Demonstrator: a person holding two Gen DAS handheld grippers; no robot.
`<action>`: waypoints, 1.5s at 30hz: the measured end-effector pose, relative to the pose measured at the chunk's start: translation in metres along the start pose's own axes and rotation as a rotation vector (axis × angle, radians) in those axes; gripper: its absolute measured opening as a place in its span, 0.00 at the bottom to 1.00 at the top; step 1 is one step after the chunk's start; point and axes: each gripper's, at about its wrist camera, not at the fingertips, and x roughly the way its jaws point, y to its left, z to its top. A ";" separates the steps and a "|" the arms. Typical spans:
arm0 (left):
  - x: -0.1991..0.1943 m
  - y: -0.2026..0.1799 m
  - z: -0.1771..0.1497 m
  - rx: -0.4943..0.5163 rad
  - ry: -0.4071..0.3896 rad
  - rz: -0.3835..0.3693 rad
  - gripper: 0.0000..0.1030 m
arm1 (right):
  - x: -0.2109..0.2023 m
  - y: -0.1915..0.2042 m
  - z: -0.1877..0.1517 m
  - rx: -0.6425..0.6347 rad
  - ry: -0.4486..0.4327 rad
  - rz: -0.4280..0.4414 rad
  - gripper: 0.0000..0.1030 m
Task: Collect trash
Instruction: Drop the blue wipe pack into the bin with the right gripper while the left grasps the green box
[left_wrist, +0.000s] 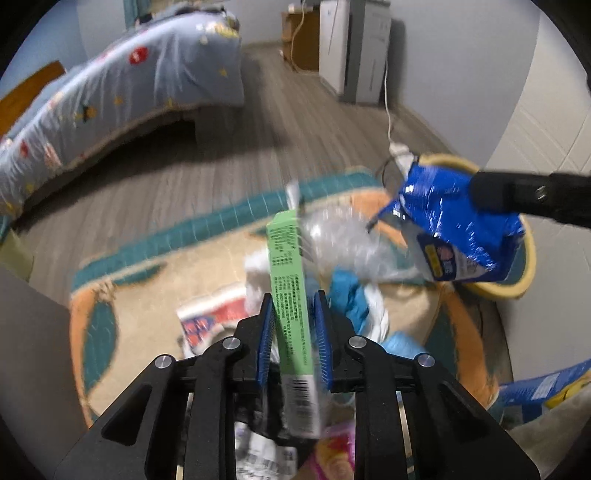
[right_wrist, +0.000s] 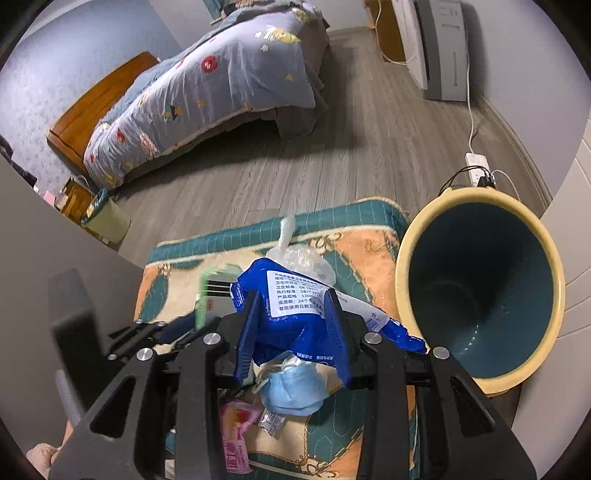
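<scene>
Left wrist view: left gripper (left_wrist: 293, 325) is clamping a green box (left_wrist: 291, 295) between its blue pads, box sticking up and forward over the patterned rug (left_wrist: 147, 295). A blue wrapper (left_wrist: 454, 225) is hanging ahead to the right, in front of the yellow-rimmed bin (left_wrist: 528, 258). A clear plastic bag (left_wrist: 340, 236) is lying just beyond the box.

Right wrist view: right gripper (right_wrist: 293, 314) is pinching the blue wrapper (right_wrist: 295, 310), held just left of the bin (right_wrist: 406, 266). A blue face mask (right_wrist: 291, 391) is lying below it; a pink packet (right_wrist: 236, 432) sits nearby.
</scene>
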 end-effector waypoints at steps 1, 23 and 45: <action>-0.008 0.001 0.004 0.001 -0.024 -0.001 0.20 | -0.004 -0.003 0.003 0.007 -0.014 0.002 0.34; -0.036 -0.064 0.052 0.092 -0.174 -0.115 0.19 | -0.070 -0.143 0.043 0.238 -0.206 -0.097 0.34; 0.074 -0.177 0.079 0.221 -0.025 -0.273 0.36 | -0.021 -0.216 0.024 0.377 -0.069 -0.201 0.34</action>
